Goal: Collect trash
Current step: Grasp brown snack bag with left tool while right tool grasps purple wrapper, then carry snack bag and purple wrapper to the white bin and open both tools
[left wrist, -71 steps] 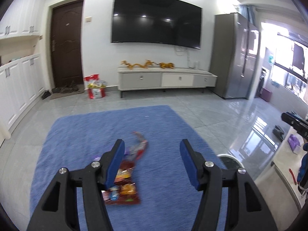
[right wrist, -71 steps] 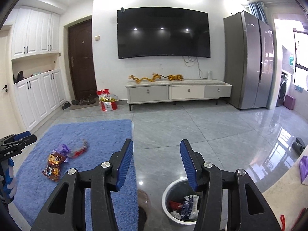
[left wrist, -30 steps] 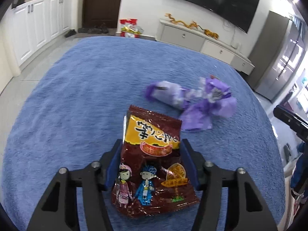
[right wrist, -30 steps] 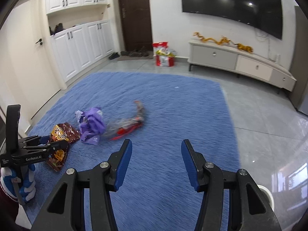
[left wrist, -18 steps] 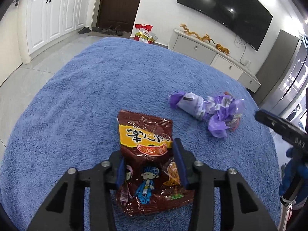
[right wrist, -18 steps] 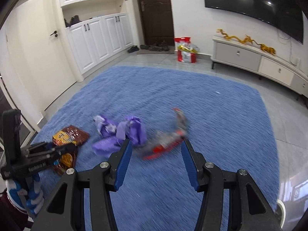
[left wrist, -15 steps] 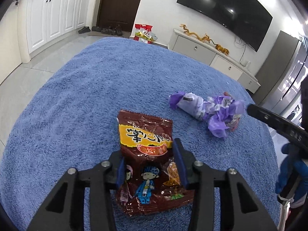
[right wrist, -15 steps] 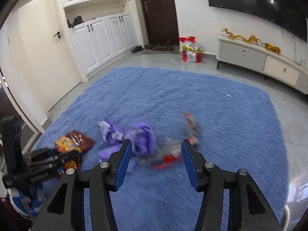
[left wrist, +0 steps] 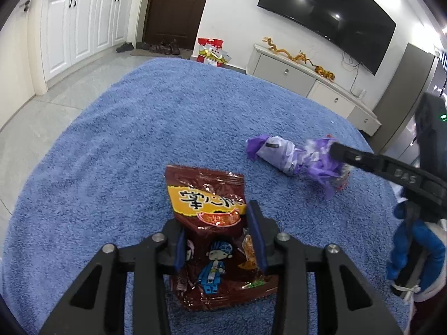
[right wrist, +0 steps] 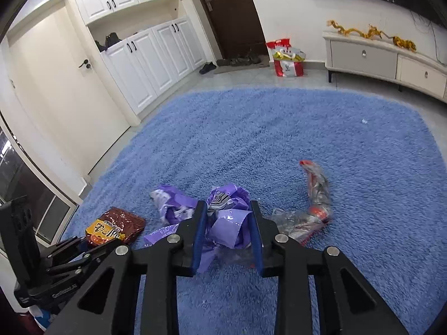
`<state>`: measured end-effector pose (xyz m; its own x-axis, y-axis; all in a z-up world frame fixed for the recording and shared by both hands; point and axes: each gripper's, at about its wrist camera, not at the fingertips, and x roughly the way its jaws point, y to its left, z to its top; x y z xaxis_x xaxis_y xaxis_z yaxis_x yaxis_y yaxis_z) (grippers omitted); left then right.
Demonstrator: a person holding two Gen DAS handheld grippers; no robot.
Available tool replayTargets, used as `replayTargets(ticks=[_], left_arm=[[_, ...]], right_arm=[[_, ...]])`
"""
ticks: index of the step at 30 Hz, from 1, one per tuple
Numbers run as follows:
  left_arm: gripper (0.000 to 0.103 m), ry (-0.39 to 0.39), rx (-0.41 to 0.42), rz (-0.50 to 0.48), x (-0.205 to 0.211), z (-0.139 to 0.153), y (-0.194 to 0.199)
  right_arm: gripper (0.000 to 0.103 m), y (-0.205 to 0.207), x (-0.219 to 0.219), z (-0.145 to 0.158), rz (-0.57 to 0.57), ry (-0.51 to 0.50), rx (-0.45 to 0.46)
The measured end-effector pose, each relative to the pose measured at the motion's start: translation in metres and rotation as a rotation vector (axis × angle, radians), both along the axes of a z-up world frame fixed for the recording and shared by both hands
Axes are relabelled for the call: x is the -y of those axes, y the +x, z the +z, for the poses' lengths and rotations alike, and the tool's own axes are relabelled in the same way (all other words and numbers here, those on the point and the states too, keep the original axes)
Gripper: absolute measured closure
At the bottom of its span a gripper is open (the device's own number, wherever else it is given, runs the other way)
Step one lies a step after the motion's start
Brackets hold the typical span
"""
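Observation:
A brown snack bag lies on the blue rug. My left gripper has its jaws closing, and the blue pads press the bag's sides. The bag also shows low on the left in the right wrist view. To its right lies a crumpled purple wrapper. My right gripper is closing on it, with the pads against the wad. The same purple wrapper appears in the left wrist view with a right finger reaching over it. A red and clear wrapper lies just right of the purple one.
White cupboards line the left wall beside a dark door. A red paper bag and shoes sit near the door. A low TV cabinet runs along the far wall. A hand in a blue glove holds the right gripper.
Both grippers' jaws have narrowed. The left pads squeeze the snack bag tighter. The right gripper has come forward over the rug, and the purple wrapper now sits between its pads.

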<state>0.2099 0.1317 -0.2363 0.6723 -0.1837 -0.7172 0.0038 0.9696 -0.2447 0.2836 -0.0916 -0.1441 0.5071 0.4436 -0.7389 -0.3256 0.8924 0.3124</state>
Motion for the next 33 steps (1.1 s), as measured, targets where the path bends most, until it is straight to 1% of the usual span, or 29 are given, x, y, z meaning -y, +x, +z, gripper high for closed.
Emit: replayTargets(ticks=[2,3,4,7,11,13,15,22,27,33], left_arm=[[0.071,0.011,-0.002,0.007,0.003,0.004,-0.004],[0.078,0.009,0.0,0.009,0.003,0.006,-0.007],[0.079,0.005,0.001,0.011,0.003,0.009,-0.01],[0.083,0.005,0.014,0.013,0.004,0.021,-0.021],[0.084,0.026,0.05,-0.001,0.01,0.041,-0.04],[0.087,0.032,0.078,-0.015,0.013,0.053,-0.052],[0.09,0.02,0.099,-0.03,0.014,0.064,-0.061],[0.091,-0.024,0.154,-0.069,0.019,0.095,-0.088],[0.091,0.008,0.191,-0.087,0.035,0.112,-0.104],[0.091,0.075,0.217,-0.111,0.062,0.126,-0.114]], right_arm=[[0.075,-0.01,0.002,0.01,0.003,-0.008,0.024],[0.075,-0.017,0.003,0.016,0.003,-0.014,0.037],[0.075,-0.022,0.003,0.021,0.002,-0.016,0.046],[0.075,-0.041,0.01,0.037,-0.002,-0.019,0.077],[0.075,-0.071,0.019,0.057,-0.008,-0.016,0.112],[0.075,-0.085,0.026,0.067,-0.016,-0.017,0.129],[0.075,-0.098,0.032,0.077,-0.025,-0.025,0.149],[0.075,-0.145,0.058,0.104,-0.076,-0.035,0.217],[0.075,-0.17,0.085,0.113,-0.134,-0.031,0.24],[0.075,-0.186,0.118,0.114,-0.202,-0.028,0.258]])
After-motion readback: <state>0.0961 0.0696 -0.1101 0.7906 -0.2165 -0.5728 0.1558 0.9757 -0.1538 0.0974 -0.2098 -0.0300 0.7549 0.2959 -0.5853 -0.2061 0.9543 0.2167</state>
